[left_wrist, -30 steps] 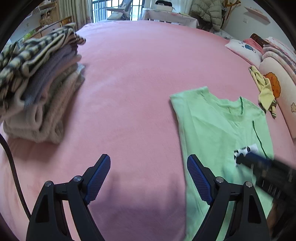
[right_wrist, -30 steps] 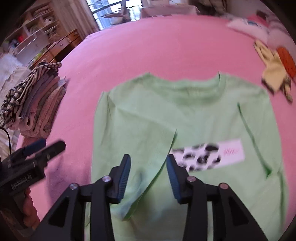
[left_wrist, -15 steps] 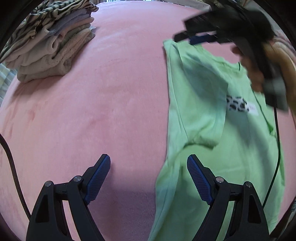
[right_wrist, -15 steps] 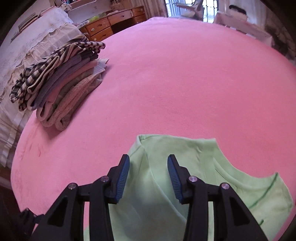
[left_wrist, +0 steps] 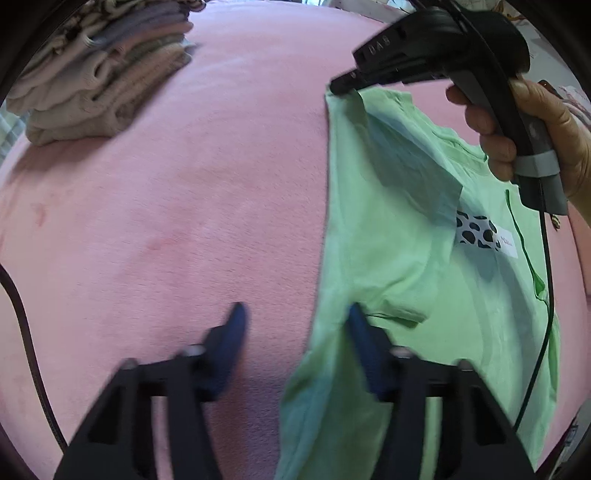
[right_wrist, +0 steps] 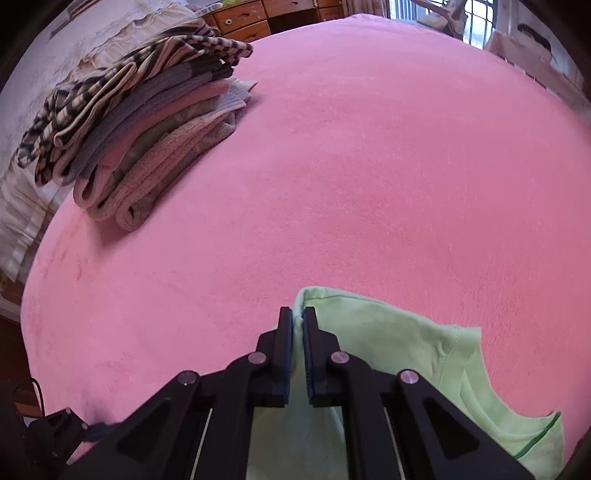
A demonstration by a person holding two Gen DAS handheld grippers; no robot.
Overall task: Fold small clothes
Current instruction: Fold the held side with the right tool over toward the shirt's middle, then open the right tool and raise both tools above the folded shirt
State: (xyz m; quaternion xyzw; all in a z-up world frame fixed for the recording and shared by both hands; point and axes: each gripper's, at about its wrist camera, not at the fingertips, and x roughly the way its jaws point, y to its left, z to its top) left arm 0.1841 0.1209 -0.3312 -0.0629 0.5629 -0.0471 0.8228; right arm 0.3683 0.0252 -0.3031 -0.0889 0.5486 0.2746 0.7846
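In the left wrist view, the green T-shirt (left_wrist: 424, 266) lies flat on the pink bedspread (left_wrist: 184, 221), its left side already turned in over the chest print (left_wrist: 480, 234). The left gripper (left_wrist: 295, 321) straddles the shirt's left folded edge near the hem: one finger is over bare bedspread, the other over green cloth, and the jaws are closing with the edge between them but not yet pinched. At the top of the same edge, the right gripper (left_wrist: 338, 86), carried by a hand (left_wrist: 532, 122), is clamped on the shoulder corner. For a clean fold, complete the lower pinch on the folded edge itself, catching both layers, before either corner is lifted; then raise both corners together and keep the edge between them taut and straight. A black cable (left_wrist: 546, 258) hangs across the shirt's far side and may drag the cloth. In the right wrist view, the right gripper (right_wrist: 297, 321) has its pads pressed together on the raised green corner of the T-shirt (right_wrist: 406, 354), which stands slightly off the bedspread (right_wrist: 369, 166). Beyond the corner, a broad stretch of bare bedspread gives room for carrying the fold. The stack of folded clothes (right_wrist: 147, 129) sits well apart at the bed's left edge; beyond it, the drawers (right_wrist: 251, 18) and the room floor mark the limit of travel.
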